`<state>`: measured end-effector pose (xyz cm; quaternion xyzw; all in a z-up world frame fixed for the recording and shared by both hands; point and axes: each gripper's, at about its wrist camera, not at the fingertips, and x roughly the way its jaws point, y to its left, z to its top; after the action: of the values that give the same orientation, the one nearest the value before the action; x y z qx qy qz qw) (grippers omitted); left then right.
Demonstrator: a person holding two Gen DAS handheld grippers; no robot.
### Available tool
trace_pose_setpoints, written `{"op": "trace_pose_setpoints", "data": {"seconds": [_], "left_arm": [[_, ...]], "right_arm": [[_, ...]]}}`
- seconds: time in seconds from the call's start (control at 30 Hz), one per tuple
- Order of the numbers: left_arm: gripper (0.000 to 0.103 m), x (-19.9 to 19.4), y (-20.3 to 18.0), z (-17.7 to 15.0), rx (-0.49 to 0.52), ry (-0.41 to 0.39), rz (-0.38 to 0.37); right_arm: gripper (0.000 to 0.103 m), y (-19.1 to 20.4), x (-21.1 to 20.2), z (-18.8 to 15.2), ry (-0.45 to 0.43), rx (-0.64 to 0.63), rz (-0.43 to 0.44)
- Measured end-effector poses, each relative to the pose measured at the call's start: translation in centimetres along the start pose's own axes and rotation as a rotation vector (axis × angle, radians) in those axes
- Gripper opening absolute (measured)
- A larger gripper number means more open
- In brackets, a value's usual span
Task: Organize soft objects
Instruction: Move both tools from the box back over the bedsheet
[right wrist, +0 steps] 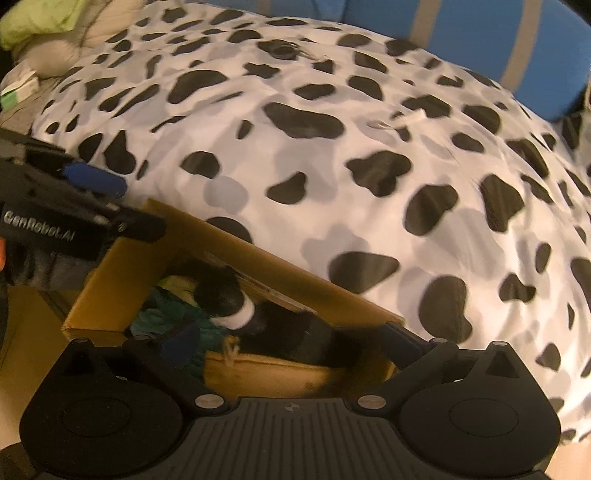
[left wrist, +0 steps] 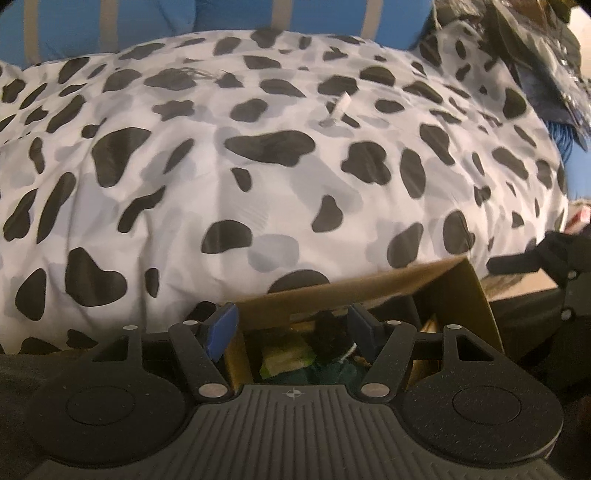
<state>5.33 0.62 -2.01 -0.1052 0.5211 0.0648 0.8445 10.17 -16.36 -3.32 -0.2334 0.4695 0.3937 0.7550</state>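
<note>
An open cardboard box [right wrist: 258, 258] stands against the bed, its wall [left wrist: 461, 295] low in the left wrist view. Inside lie a black plush with a white band [right wrist: 225, 295], a teal cloth [right wrist: 166, 314] and a yellow-green soft piece [left wrist: 286, 360]. My right gripper [right wrist: 290, 341] hangs over the box with its jaws spread wide and nothing between them; the plush rests below, free of the pads. My left gripper [left wrist: 291, 328] hovers at the box's left corner, jaws apart, gripping nothing. It also shows at the left [right wrist: 110, 199] of the right wrist view.
A cow-print duvet [left wrist: 258, 166] covers the bed beyond the box, with a small white scrap [left wrist: 340, 107] on it. Blue striped bedding [left wrist: 147, 22] lies behind. Dark clothing [left wrist: 535, 55] is piled at one end, and a light green cloth [right wrist: 37, 22] at the other.
</note>
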Motion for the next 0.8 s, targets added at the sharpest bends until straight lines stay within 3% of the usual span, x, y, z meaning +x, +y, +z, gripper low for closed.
{"op": "trace_pose_setpoints", "data": {"seconds": [0.8], "left_arm": [[0.065,0.03,-0.36,0.27,0.042,0.014,-0.001]], "right_arm": [[0.103,-0.81,0.13,0.88,-0.009,0.050,-0.074]]}}
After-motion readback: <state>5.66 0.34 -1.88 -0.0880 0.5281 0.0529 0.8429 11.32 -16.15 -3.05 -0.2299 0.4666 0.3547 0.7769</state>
